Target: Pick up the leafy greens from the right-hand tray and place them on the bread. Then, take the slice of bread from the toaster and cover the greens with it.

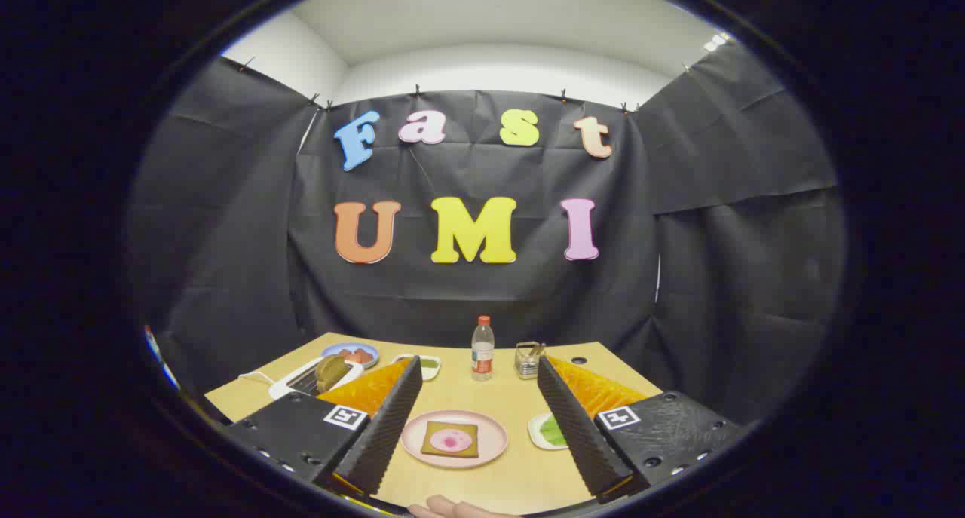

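The tongs (477, 420) are spread wide and hold nothing. They hang above the light wooden surface (513, 397).

The leafy greens (554, 430) lie on a small white tray (540, 432) at about four o'clock from the round pink plate (454, 438), partly hidden by the right finger. On the pink plate sits a brown square slice of bread (450, 439) with a pink blob on top. The plate is between the two fingers.

The first job looks not yet done: the greens need picking up. To do it well, I think the tongs should swing toward four o'clock, come down with the greens between the fingers, and squeeze softly so the leaves do not slip or tear.

At about ten o'clock from the plate stands a white toaster (301, 382) with one brown slice of toast (330, 372) poking up.

Counting: one pink plate, one slice on it, one slice in the toaster, one tray of greens. Also one clear plastic bottle with a red cap (482, 349), one small wire basket (528, 361), one blue dish of red pieces (351, 354), and one small white dish with something green (429, 366). A person's hand (452, 509) peeks in at six o'clock.
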`<action>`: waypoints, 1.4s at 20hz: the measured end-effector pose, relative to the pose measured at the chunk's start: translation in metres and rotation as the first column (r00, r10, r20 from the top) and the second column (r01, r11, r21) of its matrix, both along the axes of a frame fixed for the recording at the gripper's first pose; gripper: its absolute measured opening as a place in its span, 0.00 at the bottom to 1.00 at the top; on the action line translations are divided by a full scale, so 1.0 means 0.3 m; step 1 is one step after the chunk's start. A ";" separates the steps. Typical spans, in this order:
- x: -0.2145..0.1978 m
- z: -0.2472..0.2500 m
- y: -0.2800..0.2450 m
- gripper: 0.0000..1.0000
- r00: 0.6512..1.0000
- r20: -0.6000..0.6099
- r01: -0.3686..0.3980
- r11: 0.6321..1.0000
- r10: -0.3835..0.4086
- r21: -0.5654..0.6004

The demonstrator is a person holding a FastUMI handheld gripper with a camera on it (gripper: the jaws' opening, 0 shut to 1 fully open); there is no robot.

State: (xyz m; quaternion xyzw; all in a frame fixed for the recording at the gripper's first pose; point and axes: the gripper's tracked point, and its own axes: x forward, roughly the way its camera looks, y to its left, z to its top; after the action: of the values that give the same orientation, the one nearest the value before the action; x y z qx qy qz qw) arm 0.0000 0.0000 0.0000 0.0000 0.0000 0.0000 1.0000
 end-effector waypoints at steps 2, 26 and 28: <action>-0.003 -0.004 -0.009 0.95 1.000 0.001 0.001 1.000 -0.001 -0.009; 0.517 -0.395 -0.466 0.95 0.976 -0.151 0.137 0.981 -0.158 -0.137; 0.603 -0.491 -0.568 0.96 0.955 -0.204 0.175 0.966 -0.214 -0.192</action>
State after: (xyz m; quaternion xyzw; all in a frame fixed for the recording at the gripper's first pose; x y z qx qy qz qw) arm 0.1809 -0.1704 -0.1474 -0.0861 0.1123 -0.0986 0.9850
